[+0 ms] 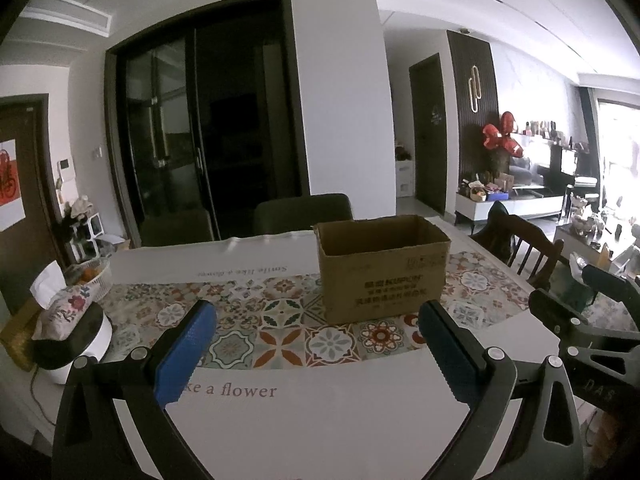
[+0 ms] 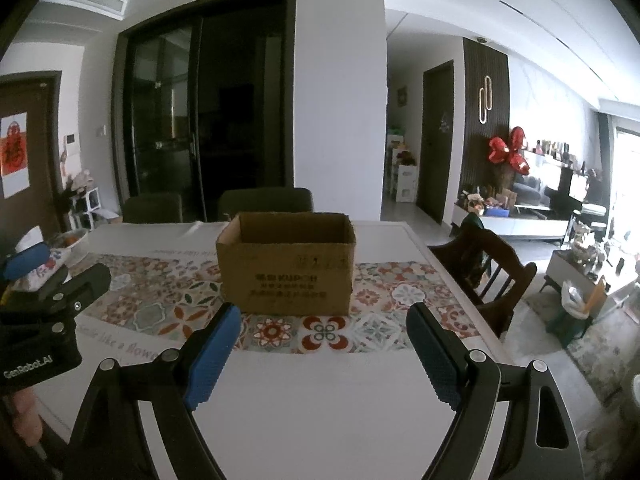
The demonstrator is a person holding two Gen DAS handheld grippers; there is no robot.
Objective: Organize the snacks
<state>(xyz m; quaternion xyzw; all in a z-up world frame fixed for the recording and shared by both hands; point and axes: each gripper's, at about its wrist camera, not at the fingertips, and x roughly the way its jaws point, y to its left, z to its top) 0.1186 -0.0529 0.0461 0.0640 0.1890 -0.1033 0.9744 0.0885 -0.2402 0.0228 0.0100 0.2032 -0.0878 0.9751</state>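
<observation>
Both grippers, left (image 1: 316,340) and right (image 2: 322,344), hovered spread and empty before one cardboard box (image 2: 286,264).

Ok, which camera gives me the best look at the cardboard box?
The right wrist view: the cardboard box sits nearly centred ahead of the open right tool, front face and open top showing. The left wrist view shows the box off to the right, angled, its front and one side face visible.
</observation>
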